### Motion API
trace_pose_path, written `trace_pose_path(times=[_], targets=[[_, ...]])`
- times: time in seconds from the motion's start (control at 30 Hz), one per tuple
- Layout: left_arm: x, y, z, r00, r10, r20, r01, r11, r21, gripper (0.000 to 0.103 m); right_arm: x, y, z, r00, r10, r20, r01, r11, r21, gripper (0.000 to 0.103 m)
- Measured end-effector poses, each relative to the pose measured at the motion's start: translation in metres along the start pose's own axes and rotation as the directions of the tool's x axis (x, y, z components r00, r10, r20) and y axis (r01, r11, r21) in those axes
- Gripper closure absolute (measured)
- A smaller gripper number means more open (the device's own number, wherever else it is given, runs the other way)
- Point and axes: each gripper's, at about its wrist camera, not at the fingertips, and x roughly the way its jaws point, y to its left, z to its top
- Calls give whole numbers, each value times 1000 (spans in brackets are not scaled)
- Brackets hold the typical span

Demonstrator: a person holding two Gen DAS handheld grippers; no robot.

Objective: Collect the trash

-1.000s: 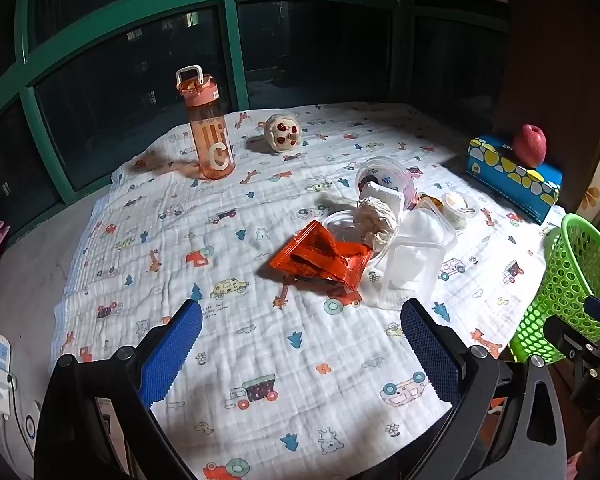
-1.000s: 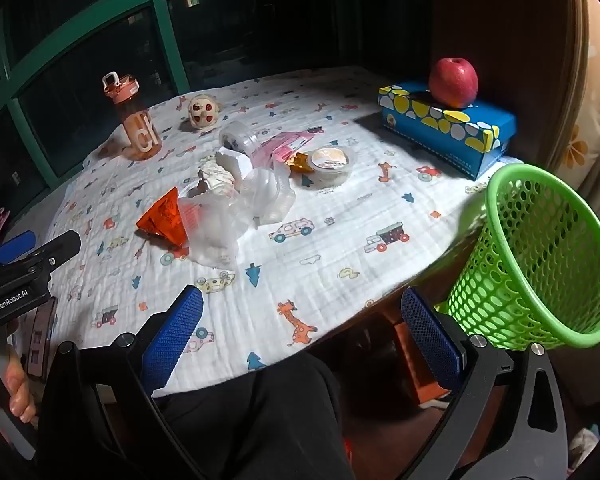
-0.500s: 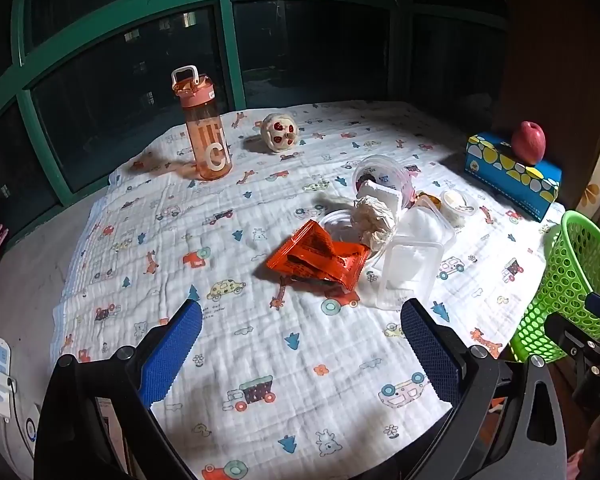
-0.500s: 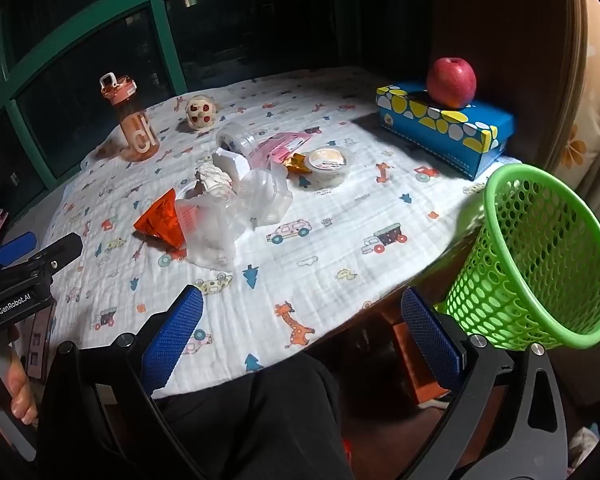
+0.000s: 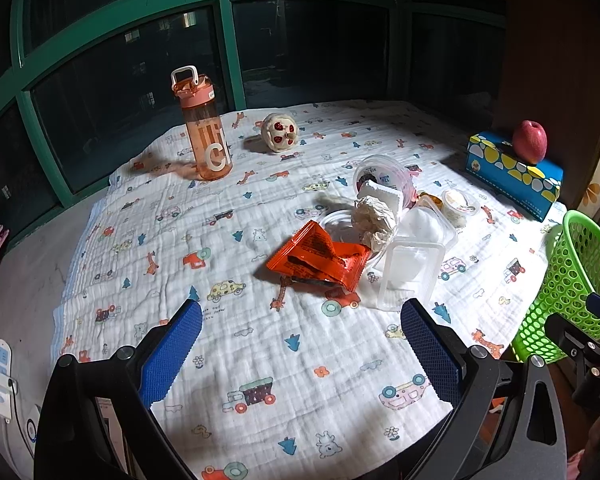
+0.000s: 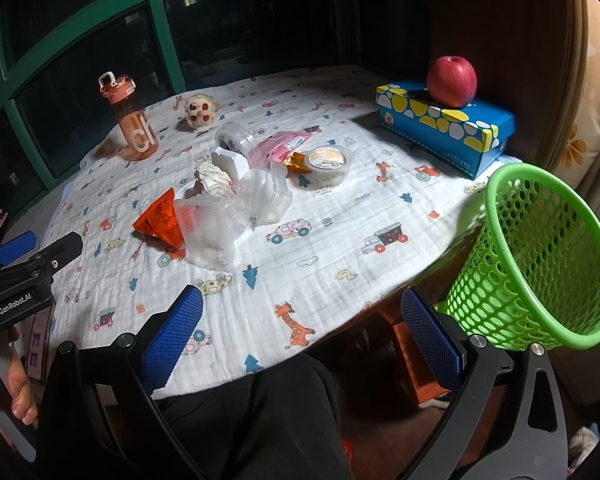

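A heap of trash lies mid-table: an orange wrapper (image 5: 320,258) (image 6: 160,220), a crumpled paper ball (image 5: 374,220) (image 6: 214,176), clear plastic containers (image 5: 410,270) (image 6: 266,196), a small lidded cup (image 6: 328,162) and a pink packet (image 6: 284,144). A green mesh basket (image 6: 536,256) (image 5: 572,280) stands past the table's right edge. My left gripper (image 5: 300,352) hangs open over the cloth, short of the wrapper. My right gripper (image 6: 304,340) is open and empty above the front table edge, left of the basket.
An orange water bottle (image 5: 204,136) and a small spotted toy (image 5: 280,132) stand at the back. A red apple (image 6: 452,80) rests on a blue tissue box (image 6: 448,124) at the right. The person's dark trouser leg (image 6: 260,416) lies under the right gripper.
The left gripper has drifted slightly back and left; the right gripper has shifted a little. Both stay open, and the trash has not moved.
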Motion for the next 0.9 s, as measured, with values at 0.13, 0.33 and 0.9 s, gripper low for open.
trace_pose_path(times=[0.13, 0.33, 0.9], targets=[[0, 0, 0, 1000, 0, 0, 0, 1000, 0, 7, 1, 1, 0, 1000, 0, -1, 0, 1000, 0, 5], [0, 0, 0, 1000, -1, -1, 1, 1000, 1, 7, 0, 1, 1, 1000, 1, -3, -1, 1000, -1, 5], [11, 5, 0, 1000, 7, -3, -7, 1000, -4, 7, 9, 2, 0, 1000, -3, -11, 3, 1000, -2, 5]])
